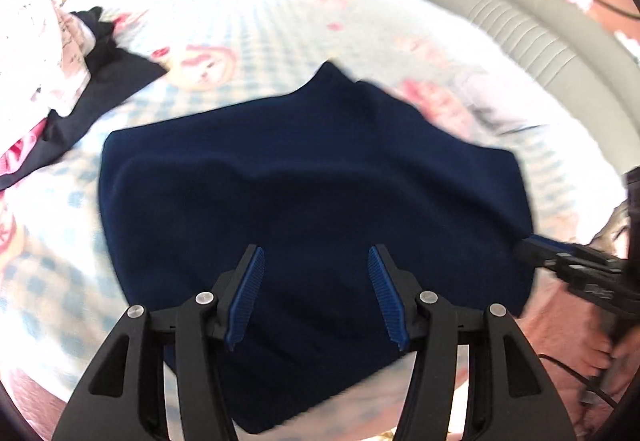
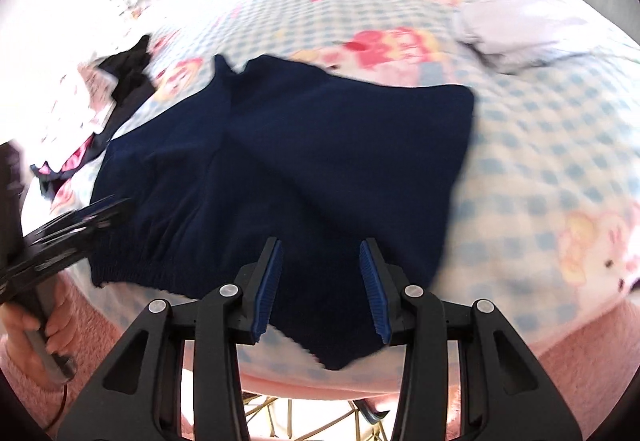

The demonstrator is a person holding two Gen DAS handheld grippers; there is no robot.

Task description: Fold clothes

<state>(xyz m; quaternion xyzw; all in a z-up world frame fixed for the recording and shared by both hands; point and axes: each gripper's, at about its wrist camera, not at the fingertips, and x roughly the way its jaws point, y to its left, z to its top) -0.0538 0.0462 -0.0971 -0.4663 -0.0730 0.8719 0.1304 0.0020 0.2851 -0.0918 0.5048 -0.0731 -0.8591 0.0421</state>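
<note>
A navy blue garment (image 1: pixel 304 177) lies spread on the bed, with a gathered elastic band (image 2: pixel 132 269) along its near left edge in the right wrist view. My left gripper (image 1: pixel 316 253) hovers open over the garment's near part, with nothing between its fingers. My right gripper (image 2: pixel 322 245) is open too, above the garment's near edge (image 2: pixel 340 357). In the left wrist view the right gripper (image 1: pixel 568 265) comes in from the right, its tip at the garment's right edge. The left gripper (image 2: pixel 76 219) shows blurred at the garment's left side, held by a hand (image 2: pixel 48 321).
The bed has a blue-and-white checked sheet (image 1: pixel 260 29) with pink cartoon prints. A black garment (image 1: pixel 100 81) and a heap of white and pink clothes (image 1: pixel 40 53) lie far left. A pale lilac garment (image 2: pixel 512 37) lies far right. A grey padded headboard (image 1: pixel 540 41) runs along the right.
</note>
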